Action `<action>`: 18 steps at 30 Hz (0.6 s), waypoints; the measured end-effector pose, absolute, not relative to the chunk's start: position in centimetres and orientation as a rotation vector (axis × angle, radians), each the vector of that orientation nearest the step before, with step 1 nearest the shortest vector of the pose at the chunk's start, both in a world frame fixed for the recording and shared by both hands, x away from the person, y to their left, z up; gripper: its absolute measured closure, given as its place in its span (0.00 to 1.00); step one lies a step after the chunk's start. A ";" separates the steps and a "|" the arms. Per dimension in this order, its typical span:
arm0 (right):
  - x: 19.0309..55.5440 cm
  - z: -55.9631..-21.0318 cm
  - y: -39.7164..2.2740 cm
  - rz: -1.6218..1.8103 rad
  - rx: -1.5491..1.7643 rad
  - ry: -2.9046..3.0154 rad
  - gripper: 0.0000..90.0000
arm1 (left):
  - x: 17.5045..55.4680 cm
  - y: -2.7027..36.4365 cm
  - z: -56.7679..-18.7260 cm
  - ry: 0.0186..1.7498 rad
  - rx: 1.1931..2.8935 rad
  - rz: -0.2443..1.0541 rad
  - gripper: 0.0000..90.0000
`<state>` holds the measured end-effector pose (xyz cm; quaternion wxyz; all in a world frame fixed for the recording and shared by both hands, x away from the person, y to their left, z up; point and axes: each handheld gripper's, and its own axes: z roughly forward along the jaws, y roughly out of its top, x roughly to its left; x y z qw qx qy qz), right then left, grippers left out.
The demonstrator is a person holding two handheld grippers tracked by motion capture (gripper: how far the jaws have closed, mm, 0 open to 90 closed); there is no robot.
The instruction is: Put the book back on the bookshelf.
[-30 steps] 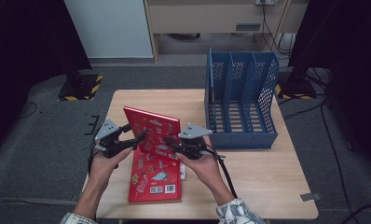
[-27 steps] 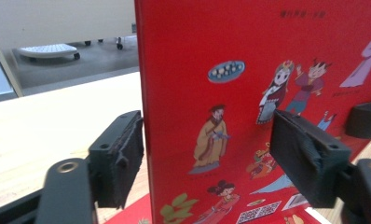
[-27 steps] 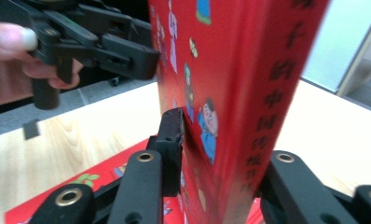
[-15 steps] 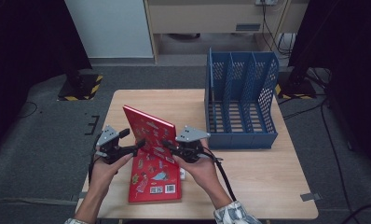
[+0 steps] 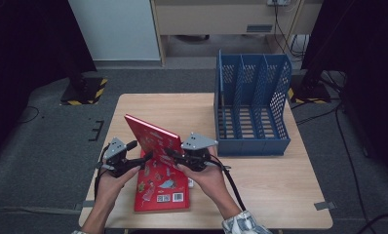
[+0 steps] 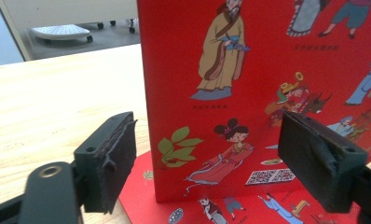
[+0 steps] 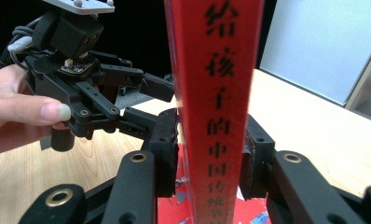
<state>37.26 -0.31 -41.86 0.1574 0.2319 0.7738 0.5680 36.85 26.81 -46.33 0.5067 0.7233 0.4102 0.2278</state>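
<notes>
On the desk (image 5: 260, 180) a red book (image 5: 155, 141) stands upright, tilted a little, its lower edge resting on a second red book (image 5: 160, 190) that lies flat near the front edge. The right claw (image 5: 170, 153) pinches the standing book by its spine; in the right gripper view the spine (image 7: 216, 107), printed with dark characters, runs up between the two black jaws, whose pads press on it from both sides (image 7: 167, 140). Those jaws have just been opening slightly, with the book between them. The left claw (image 5: 142, 158) is just beside the left edge of the standing book, its jaws spread and holding nothing; in the left gripper view the cover with cartoon figures (image 6: 249, 93) faces the camera, one pad (image 6: 118, 158) off the book's edge over the wood, the other pad (image 6: 314, 158) in front of the cover, whether touching it or not I cannot tell. The left jaws have just been closing a little. In the right gripper view the left claw (image 7: 162, 100) sits behind and to the left of the spine, held by a hand (image 7: 20, 116). A blue file rack (image 5: 253, 105) with upright dividers stands at the far right of the desk, well apart from both books
</notes>
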 end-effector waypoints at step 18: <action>37.7 -40.7 0.2 1.695 0.651 2.148 0.47 | 37.1 26.4 -46.3 0.993 1.728 0.537 0.23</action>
